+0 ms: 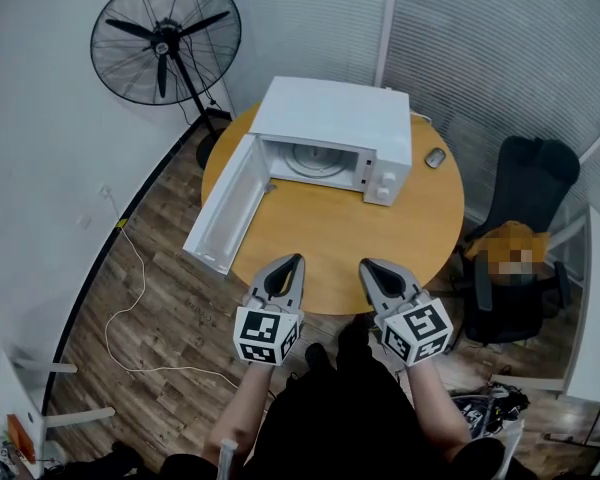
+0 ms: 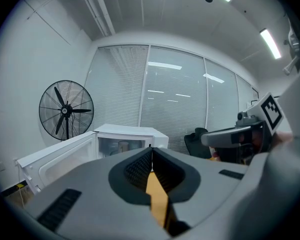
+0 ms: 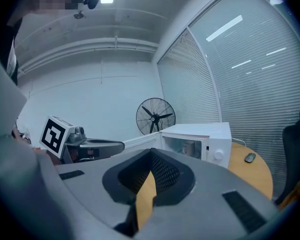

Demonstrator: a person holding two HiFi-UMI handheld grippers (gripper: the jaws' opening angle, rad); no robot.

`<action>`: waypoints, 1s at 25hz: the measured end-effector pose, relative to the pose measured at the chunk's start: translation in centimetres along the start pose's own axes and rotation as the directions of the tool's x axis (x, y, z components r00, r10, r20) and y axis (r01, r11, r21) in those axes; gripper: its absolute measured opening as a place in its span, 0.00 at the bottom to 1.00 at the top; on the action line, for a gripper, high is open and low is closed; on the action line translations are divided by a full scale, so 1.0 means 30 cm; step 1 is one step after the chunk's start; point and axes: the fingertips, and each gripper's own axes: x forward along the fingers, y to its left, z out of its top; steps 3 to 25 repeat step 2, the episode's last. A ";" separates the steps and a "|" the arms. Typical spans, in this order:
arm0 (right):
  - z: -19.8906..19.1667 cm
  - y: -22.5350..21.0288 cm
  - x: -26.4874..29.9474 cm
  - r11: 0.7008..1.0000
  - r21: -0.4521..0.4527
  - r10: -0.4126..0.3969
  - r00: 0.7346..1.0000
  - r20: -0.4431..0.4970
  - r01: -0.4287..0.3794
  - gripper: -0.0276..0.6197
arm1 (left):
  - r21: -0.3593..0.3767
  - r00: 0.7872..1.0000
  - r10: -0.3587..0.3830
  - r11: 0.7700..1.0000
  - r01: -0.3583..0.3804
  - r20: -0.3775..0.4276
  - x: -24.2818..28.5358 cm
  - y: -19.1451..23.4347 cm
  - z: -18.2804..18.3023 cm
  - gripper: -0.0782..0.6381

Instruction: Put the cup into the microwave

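nearest us, left tool (image 1: 298, 259) and right tool (image 1: 364, 264) hover over the near edge of the round bench (image 1: 380, 258), each with jaws pressed together, empty. we see the cup (image 2: 123, 146) dimly inside the microwave (image 1: 332, 118), whose door (image 1: 225, 208) stands open.

Even, cool illumination from white ceiling strip lights (image 2: 270, 43); both gripper views show fisheye distortion, dark vignetted corners, near-field blur.
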 end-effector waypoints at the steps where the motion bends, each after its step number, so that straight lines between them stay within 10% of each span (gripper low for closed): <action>1: 0.001 0.000 -0.001 1.000 -0.001 -0.001 1.000 -0.001 0.001 0.05 | 0.000 1.000 0.000 1.000 0.000 -0.003 0.000 0.000 -0.004 0.11; 25: 0.003 0.000 -0.002 1.000 -0.002 -0.002 1.000 -0.001 0.002 0.05 | -0.001 1.000 0.000 1.000 0.000 -0.007 0.001 0.000 -0.008 0.11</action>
